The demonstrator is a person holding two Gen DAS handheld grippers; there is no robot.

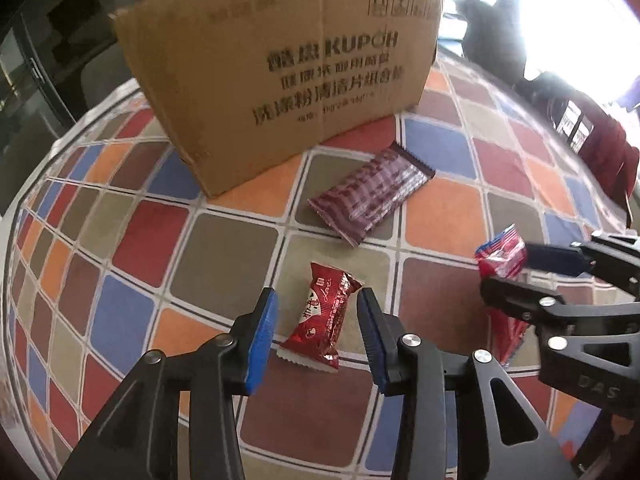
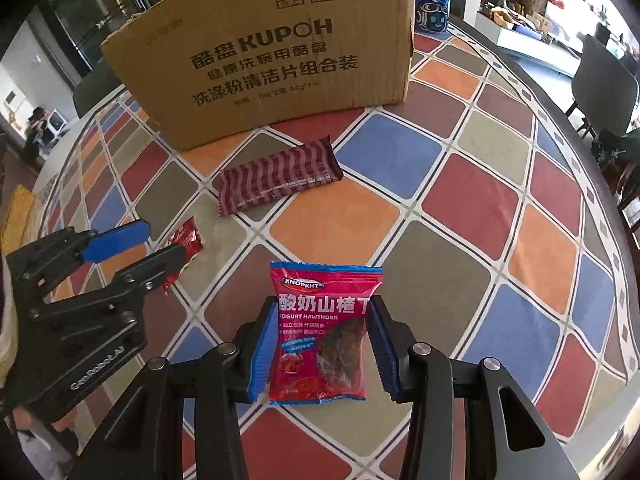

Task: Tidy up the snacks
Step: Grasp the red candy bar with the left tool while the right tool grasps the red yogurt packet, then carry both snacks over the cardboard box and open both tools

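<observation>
1. Counter point(image 2: 472, 196), covered in a multicoloured checked cloth, is carrying everything in view.
2. Cardboard box point(image 2: 264, 60) printed KUPOH is standing upright well ahead of both sets of jaws; a Pepsi can point(image 2: 433, 2) is showing behind its right corner.
3. Left gripper point(image 1: 316, 320) is sitting low over the counter with jaws standing open, blue pads on either side of the small red candy packet point(image 1: 324, 320). Pads are flanking it with a gap showing on each side; nothing is being held.
4. Right gripper point(image 2: 324, 344) is likewise open, jaws straddling the pink yogurt hawthorn bag point(image 2: 320, 332). Pads are lying just beside the bag's edges; whether they are touching cannot be told.
5. Dark maroon striped bar point(image 2: 280, 178) is lying flat between the jaws and the box, ahead of both grippers, close to the box front.
6. Candy packet is lying flat on the counter, left of the hawthorn bag.
</observation>
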